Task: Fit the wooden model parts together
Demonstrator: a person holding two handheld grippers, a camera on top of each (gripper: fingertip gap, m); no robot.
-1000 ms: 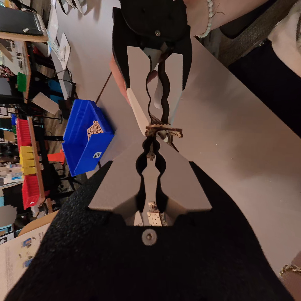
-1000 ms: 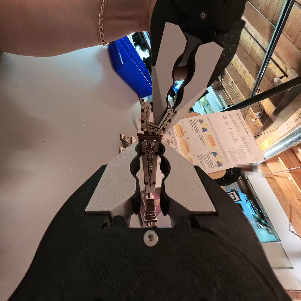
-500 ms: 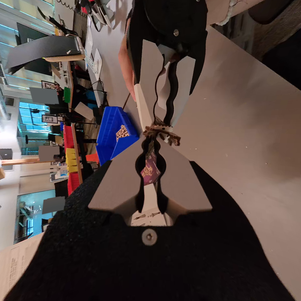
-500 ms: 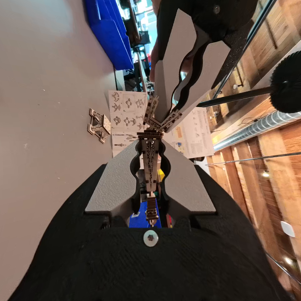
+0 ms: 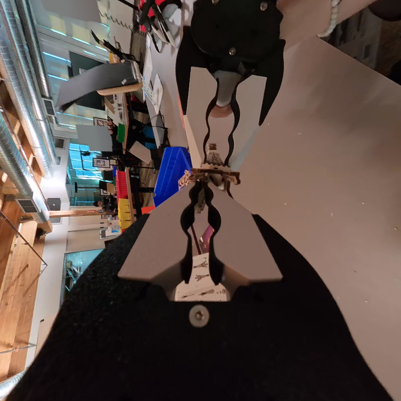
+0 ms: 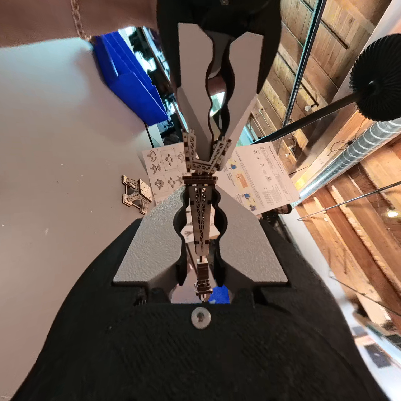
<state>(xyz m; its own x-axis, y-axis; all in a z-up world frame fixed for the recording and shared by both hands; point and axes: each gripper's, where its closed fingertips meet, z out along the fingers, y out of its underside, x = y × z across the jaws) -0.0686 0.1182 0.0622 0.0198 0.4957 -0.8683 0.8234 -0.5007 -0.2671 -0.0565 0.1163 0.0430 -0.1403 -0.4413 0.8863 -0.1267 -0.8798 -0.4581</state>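
In the right wrist view my right gripper is shut on the slim wooden tower spire, whose flat platform end points forward. My left gripper comes in from above, shut on a V-shaped wooden leg section that touches the platform. In the left wrist view my left gripper holds that leg section edge-on, and it meets the platform held by the right gripper. Both are held above the grey table.
A wooden tower base piece lies on the table beside illustrated instruction sheets. A blue bin stands at the table's far edge. A person's forearm with a chain bracelet is at the top left. Shelves and coloured bins stand behind. Only a small space, under 4 cm, lies between the two pairs of fingers.
Both grippers have turned and lifted together, so the background has swung. The leg section now sits squarer against the spire's platform. Both grips are unchanged.
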